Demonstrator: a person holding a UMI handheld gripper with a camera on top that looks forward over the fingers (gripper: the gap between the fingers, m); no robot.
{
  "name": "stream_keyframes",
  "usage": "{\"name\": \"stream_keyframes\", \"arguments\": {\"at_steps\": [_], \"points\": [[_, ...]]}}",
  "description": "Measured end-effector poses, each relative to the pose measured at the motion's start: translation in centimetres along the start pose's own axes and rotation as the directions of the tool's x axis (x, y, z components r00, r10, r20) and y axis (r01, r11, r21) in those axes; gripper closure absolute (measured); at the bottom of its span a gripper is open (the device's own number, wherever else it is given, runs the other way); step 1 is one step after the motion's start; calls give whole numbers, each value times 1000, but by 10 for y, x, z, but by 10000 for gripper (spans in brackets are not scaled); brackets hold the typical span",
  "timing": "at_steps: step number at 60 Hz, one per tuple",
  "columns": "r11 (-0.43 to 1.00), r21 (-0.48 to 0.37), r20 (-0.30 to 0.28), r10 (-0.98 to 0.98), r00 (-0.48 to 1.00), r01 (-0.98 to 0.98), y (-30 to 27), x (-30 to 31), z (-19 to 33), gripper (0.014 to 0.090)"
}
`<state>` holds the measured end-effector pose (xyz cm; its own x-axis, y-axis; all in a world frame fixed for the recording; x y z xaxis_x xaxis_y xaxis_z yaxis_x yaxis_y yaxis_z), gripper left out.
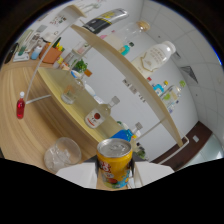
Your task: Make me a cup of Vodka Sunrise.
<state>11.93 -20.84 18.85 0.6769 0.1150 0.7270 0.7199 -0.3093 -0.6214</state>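
Observation:
A yellow drink can (114,161) with a silver top sits between my gripper's (114,172) two white fingers (80,172), which press on its sides and hold it tilted above the wooden counter (30,95). Just left of the can stands a clear glass cup (62,154) holding what looks like ice. A small bottle of red liquid (20,106) stands farther off on the counter. Beyond the can, a clear bottle with a red-and-white label (96,118) stands on the lower shelf.
Two wooden shelves (120,65) run along a white wall, carrying bottles, glasses, a small plant (80,65) and a large white jug (157,55). A blue object (123,135) lies just past the can. Boxes and clutter sit at the counter's far end.

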Motion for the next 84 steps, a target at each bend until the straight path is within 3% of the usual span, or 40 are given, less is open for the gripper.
{"name": "stream_keyframes", "arguments": {"at_steps": [8, 23, 31, 43, 55, 63, 71, 80, 84], "points": [[950, 9, -58, -310, 949, 311, -8, -5, 2, 544], [650, -22, -142, -754, 641, 760, -20, -16, 5, 540], [508, -52, -147, -856, 496, 860, -24, -13, 7, 541], [513, -51, -129, -854, 504, 857, -26, -9, 2, 539], [743, 14, -162, -658, 735, 669, -48, 12, -18, 536], [927, 151, -157, -322, 934, 345, -73, 45, -39, 535], [961, 248, -50, 138, 989, -122, -78, 82, -58, 535], [794, 269, 82, 545, 835, -545, -47, 119, -61, 534], [729, 258, 106, 631, 768, -634, -23, 128, -54, 533]]}}
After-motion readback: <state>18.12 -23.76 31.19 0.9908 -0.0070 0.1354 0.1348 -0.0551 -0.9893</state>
